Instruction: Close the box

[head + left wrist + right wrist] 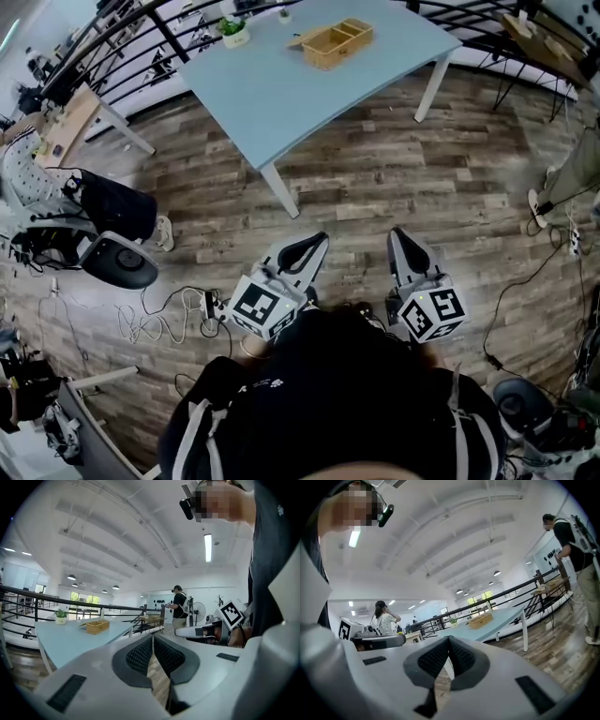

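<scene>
grippers held in at the body, box far off on the table

both claws are pinched fully together on nothing. the left gripper and right gripper sit side by side at 6 o'clock in the head view, tucked close to the person and pointing roughly level, which reads as a carrying pose for walking up, not a working one. the box rests at 12 o'clock on the pale blue table, well apart from both claws, with its lid flap open on its 9 o'clock side. a potted plant stands near it, further toward 9 o'clock. closing likely has not begun, since bare wood floor lies between.
</scene>
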Action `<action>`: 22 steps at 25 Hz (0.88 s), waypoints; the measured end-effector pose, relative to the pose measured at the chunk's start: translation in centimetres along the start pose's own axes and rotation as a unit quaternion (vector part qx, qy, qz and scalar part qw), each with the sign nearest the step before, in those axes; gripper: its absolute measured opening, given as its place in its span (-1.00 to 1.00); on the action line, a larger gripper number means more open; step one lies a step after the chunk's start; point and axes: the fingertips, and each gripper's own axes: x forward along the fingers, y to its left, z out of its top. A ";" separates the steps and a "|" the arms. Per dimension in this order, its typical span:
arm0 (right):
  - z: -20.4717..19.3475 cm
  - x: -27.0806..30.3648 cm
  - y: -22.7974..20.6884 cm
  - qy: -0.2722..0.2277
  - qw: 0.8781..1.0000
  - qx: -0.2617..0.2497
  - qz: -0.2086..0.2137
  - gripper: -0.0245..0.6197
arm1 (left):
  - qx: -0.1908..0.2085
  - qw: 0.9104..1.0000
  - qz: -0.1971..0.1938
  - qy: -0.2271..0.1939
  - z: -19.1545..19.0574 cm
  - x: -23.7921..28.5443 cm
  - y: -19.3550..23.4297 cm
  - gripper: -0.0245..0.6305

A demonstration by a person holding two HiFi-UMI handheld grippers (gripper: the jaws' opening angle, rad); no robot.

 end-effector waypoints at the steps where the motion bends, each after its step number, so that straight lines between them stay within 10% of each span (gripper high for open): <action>1: -0.1 -0.3 -0.3 0.001 1.000 0.000 -0.001 -0.92 | 0.000 1.000 -0.001 0.002 -0.1 0.3 -0.3 -0.86; 22: 0.3 -5.5 -4.2 -0.006 0.999 -0.004 0.043 -0.88 | -0.010 0.999 0.052 -0.001 -0.3 2.6 -6.0 -0.86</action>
